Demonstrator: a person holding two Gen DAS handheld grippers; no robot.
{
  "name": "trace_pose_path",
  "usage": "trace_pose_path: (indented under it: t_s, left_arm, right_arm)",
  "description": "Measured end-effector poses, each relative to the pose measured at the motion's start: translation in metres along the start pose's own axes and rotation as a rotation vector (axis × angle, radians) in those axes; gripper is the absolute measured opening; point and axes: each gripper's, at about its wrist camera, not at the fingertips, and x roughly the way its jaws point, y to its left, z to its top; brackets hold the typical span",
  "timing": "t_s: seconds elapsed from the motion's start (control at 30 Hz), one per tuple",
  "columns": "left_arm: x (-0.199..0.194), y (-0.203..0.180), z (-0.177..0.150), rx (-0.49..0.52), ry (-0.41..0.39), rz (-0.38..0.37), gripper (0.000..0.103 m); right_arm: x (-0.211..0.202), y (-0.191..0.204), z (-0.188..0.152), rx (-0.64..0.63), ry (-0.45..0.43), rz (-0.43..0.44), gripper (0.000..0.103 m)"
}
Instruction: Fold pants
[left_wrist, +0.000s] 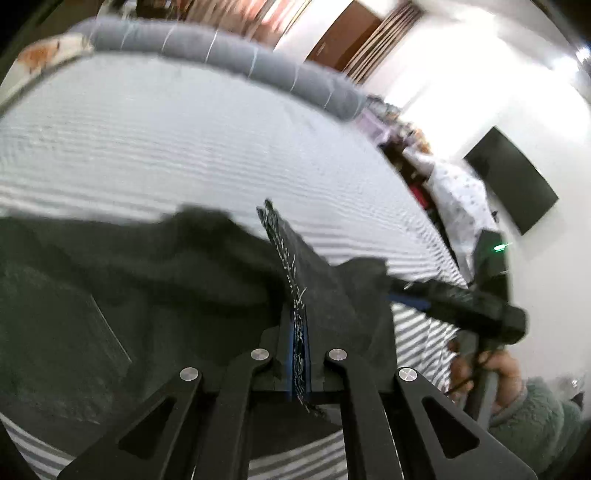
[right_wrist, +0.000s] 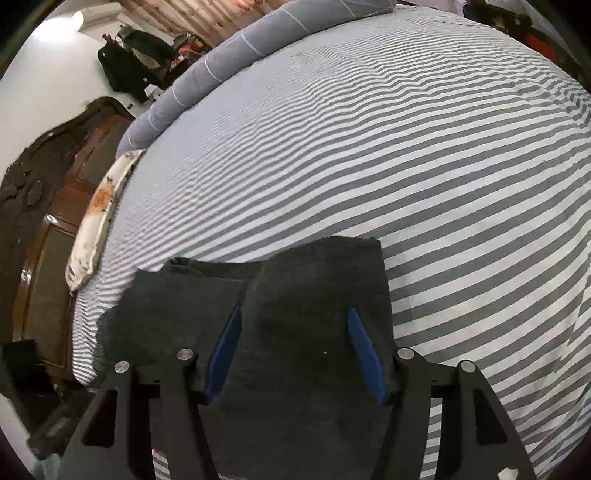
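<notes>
Dark pants (left_wrist: 129, 277) lie crumpled on the striped bed. My left gripper (left_wrist: 298, 332) is shut on an edge of the pants, and a seam with white stitching (left_wrist: 286, 258) rises out from between its blue pads. In the right wrist view, the right gripper (right_wrist: 293, 314) stands open over a folded part of the pants (right_wrist: 177, 302). The cloth lies between its blue pads (right_wrist: 225, 350), which stand well apart. The left wrist view shows the right gripper (left_wrist: 406, 293) from the side, at the pants' right corner, held by a hand (left_wrist: 491, 365) in a green fleece sleeve.
The grey-and-white striped sheet (right_wrist: 406, 166) covers the whole bed. A grey rolled quilt (right_wrist: 229, 62) lies along its far edge, with a patterned pillow (right_wrist: 98, 221) by the dark wooden headboard (right_wrist: 44, 206). A black screen (left_wrist: 513, 181) hangs on the white wall.
</notes>
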Motion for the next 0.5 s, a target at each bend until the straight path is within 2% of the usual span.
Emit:
trace_pose_path:
  t_s: [0.1, 0.17, 0.27, 0.37, 0.5]
  left_arm:
    - [0.001, 0.006, -0.007, 0.026, 0.003, 0.033, 0.004]
    - [0.016, 0.018, -0.02, -0.004, 0.063, 0.08, 0.004]
    - [0.041, 0.035, -0.041, -0.053, 0.157, 0.154, 0.004]
    - [0.042, 0.035, -0.043, -0.067, 0.159, 0.158, 0.004]
    - [0.03, 0.027, -0.032, -0.046, 0.126, 0.147, 0.004]
  right_arm:
    - [0.017, 0.002, -0.001, -0.015, 0.032, -0.029, 0.062]
    - [0.025, 0.004, -0.003, -0.025, 0.054, -0.054, 0.062]
    - [0.017, 0.01, -0.005, -0.031, 0.034, -0.058, 0.062]
    - [-0.006, 0.014, -0.02, 0.017, 0.007, 0.0, 0.064]
    - [-0.019, 0.021, -0.062, 0.101, 0.08, 0.154, 0.064]
